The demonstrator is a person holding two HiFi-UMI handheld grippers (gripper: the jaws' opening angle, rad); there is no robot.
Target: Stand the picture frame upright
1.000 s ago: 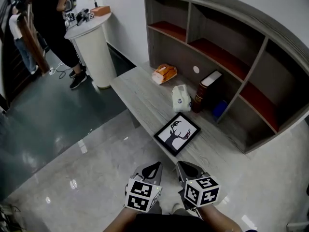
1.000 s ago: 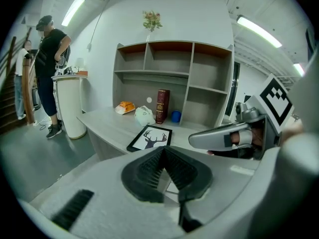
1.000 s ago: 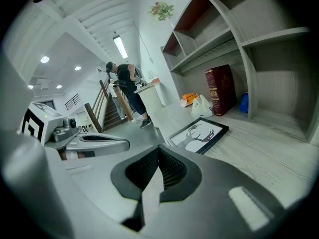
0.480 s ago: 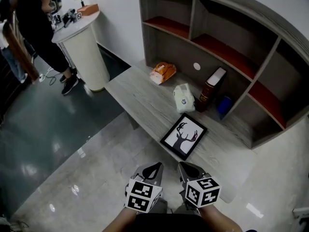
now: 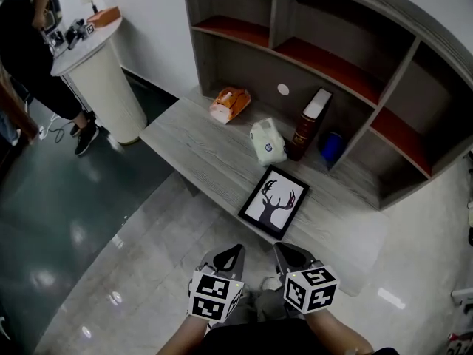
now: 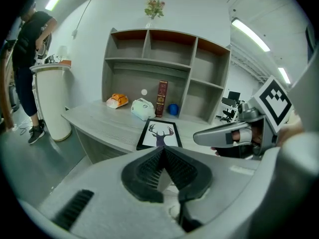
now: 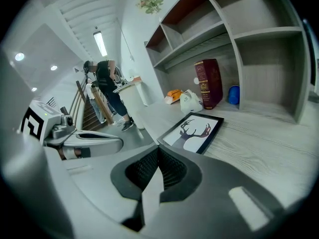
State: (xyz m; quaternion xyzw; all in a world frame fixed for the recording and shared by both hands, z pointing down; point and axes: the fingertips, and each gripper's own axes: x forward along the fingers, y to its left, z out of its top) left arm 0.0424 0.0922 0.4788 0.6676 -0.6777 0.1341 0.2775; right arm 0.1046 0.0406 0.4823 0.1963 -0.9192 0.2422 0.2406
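The head view is looking steeply down from high above, taking in the floor nearby, the table [image 5: 185, 143] and the shelf unit [image 5: 340, 69] beyond. The left gripper view is sitting low behind the left gripper [image 6: 162, 151], facing the shelves squarely. The right gripper view is riding behind the right gripper [image 7: 158, 151], angling leftward along the table. All three are sharing the picture frame [image 5: 273, 200].

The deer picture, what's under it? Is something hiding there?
The frame lies flat on the grey table, close to its front edge. Whether anything is hidden beneath cannot be seen, because the frame covers that spot.
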